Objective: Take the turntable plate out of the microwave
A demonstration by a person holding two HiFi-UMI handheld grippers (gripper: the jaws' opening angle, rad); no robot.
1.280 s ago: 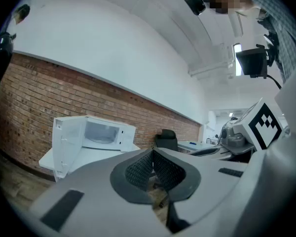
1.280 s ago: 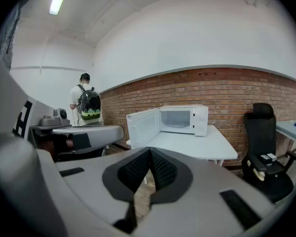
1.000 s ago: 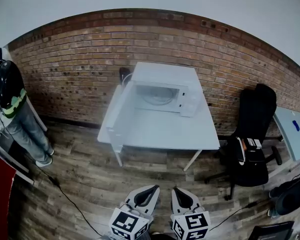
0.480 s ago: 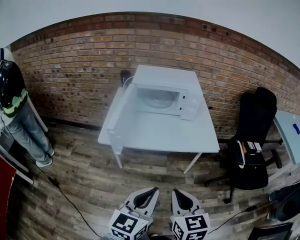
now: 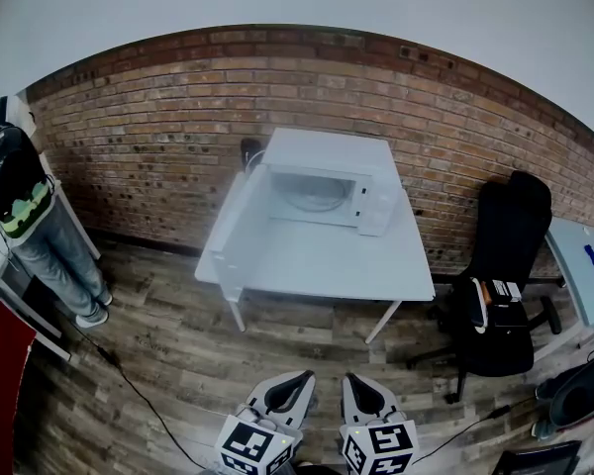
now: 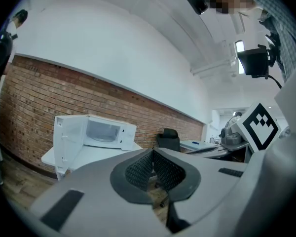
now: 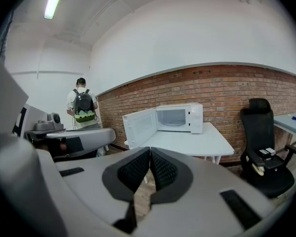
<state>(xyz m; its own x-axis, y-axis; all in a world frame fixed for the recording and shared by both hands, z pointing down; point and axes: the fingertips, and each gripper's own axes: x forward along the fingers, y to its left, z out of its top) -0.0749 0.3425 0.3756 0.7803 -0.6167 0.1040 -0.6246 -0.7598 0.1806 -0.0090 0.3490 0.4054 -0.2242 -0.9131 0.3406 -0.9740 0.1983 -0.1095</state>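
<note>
A white microwave (image 5: 327, 178) stands at the back of a white table (image 5: 322, 260), against the brick wall, its door (image 5: 233, 234) swung wide to the left. Inside lies the round glass turntable plate (image 5: 312, 197), also visible in the right gripper view as the plate (image 7: 173, 123). Both grippers hover over the floor well short of the table. My left gripper (image 5: 295, 376) and right gripper (image 5: 360, 379) are shut with nothing held; the jaw tips meet in the left gripper view (image 6: 152, 151) and the right gripper view (image 7: 150, 149).
A black office chair (image 5: 500, 275) with items on its seat stands right of the table. A person with a backpack (image 5: 25, 201) stands at the far left. A cable (image 5: 129, 389) runs across the wooden floor. Another desk (image 5: 582, 265) sits at the right edge.
The head view has shifted slightly; the table and microwave sit a little lower in the picture. The person at the left has moved a bit. Both grippers stay put and shut.
</note>
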